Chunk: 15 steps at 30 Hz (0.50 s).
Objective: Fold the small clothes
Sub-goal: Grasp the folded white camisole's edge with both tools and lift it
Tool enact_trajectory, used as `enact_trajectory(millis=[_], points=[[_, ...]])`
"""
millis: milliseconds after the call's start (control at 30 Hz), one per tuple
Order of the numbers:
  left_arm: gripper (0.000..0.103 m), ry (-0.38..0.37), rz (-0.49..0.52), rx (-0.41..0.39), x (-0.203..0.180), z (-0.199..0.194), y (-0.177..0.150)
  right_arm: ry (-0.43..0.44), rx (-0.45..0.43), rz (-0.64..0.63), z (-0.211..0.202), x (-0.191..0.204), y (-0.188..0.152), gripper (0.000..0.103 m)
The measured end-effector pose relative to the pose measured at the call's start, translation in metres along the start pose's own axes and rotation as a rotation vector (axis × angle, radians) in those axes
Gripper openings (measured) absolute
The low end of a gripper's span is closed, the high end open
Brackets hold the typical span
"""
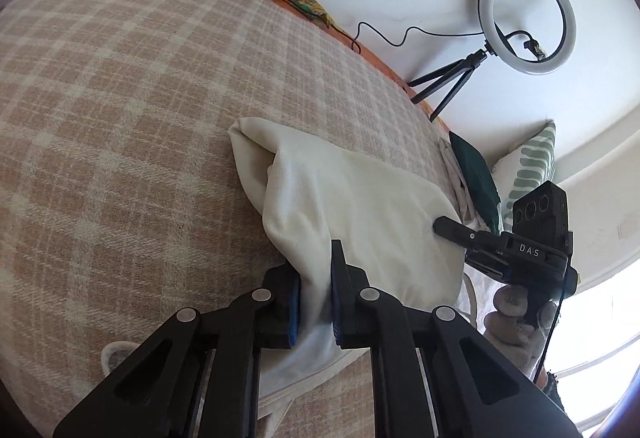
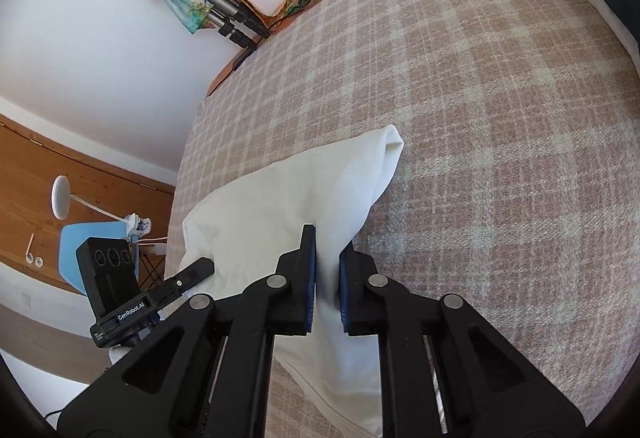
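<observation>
A cream white garment (image 1: 360, 197) lies on the beige checked bedspread (image 1: 120, 97), its near edge lifted. My left gripper (image 1: 314, 302) is shut on one corner of that edge, cloth pinched between the blue pads. My right gripper (image 2: 328, 290) is shut on the other corner of the same garment (image 2: 280, 205). The right gripper (image 1: 500, 242) shows in the left wrist view at the garment's right side. The left gripper (image 2: 160, 290) shows in the right wrist view at the garment's left side. The garment's far end is folded into a rounded corner (image 2: 390, 141).
A ring light on a small tripod (image 1: 524, 21) stands at the bed's far edge. A folded tripod (image 2: 208, 1) with a colourful cloth leans on the wall. Green pillows (image 1: 480, 177) and white clothes lie at the right. A blue chair (image 2: 96, 242) stands beside the bed.
</observation>
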<state>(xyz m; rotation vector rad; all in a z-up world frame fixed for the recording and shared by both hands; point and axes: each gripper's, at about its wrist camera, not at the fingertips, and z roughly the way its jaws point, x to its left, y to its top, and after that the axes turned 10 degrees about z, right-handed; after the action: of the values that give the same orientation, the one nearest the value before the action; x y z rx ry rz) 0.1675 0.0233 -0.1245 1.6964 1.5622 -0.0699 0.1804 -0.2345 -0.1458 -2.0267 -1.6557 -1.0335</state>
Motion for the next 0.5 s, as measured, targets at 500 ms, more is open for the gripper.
enact_trajectory(millis=[500], points=[[0.009,-0.053,0.157,-0.057,-0.061,0.003,0.016,-0.067,-0.134,-0.097,-0.052,0.032,-0.001,0.01]])
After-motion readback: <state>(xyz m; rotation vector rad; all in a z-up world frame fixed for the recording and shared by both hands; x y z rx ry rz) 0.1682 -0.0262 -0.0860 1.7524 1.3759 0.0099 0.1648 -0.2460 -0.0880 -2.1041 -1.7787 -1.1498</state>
